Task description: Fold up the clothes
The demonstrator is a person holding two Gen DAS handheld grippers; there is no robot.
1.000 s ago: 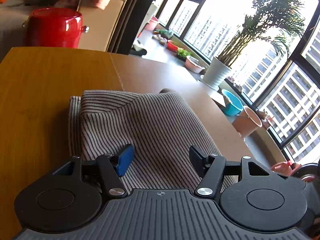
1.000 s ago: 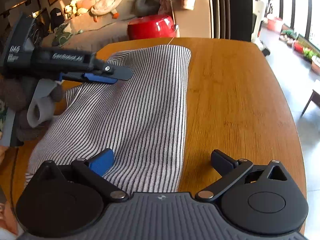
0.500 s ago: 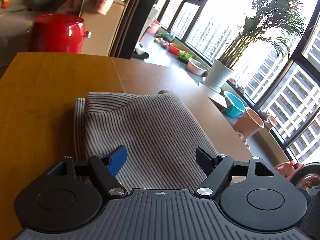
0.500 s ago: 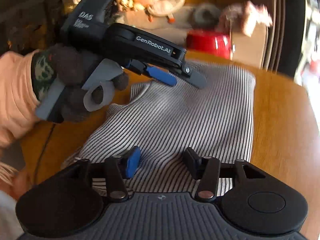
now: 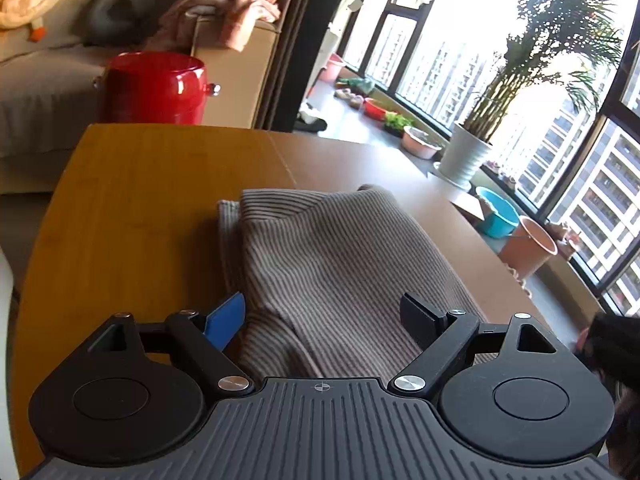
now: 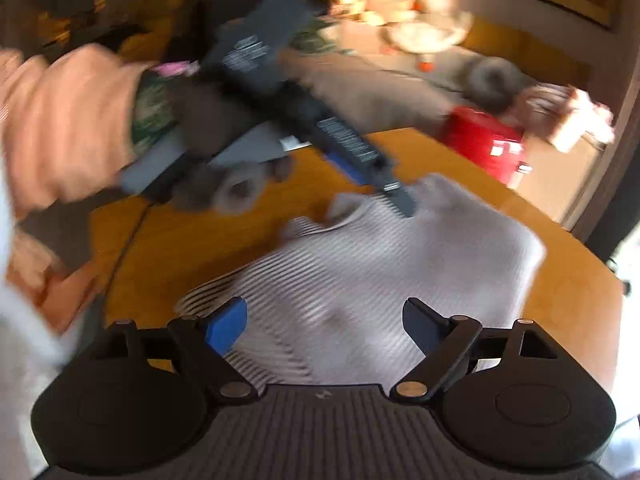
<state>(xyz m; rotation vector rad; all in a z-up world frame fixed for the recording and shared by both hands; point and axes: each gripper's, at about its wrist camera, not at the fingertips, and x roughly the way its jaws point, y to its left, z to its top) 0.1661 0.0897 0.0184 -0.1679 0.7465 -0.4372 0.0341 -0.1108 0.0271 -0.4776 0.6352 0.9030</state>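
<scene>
A folded grey striped garment (image 5: 332, 268) lies on the wooden table (image 5: 140, 200). My left gripper (image 5: 324, 320) is open and empty, just above the garment's near end. My right gripper (image 6: 324, 320) is open and empty over the near part of the same garment (image 6: 400, 280); this view is motion-blurred. The left gripper (image 6: 394, 194), held in a gloved hand, also shows in the right wrist view, above the garment's far left corner.
A red pot (image 5: 154, 88) stands beyond the table's far edge, before a sofa (image 5: 60, 60) with heaped clothes. Potted plants and bowls (image 5: 496, 216) line the windows on the right. The person's orange sleeve (image 6: 60, 128) is at the left.
The left gripper has pulled back and risen slightly, its jaws a little wider. The right gripper has swung left around the garment and opened wider than half a second ago.
</scene>
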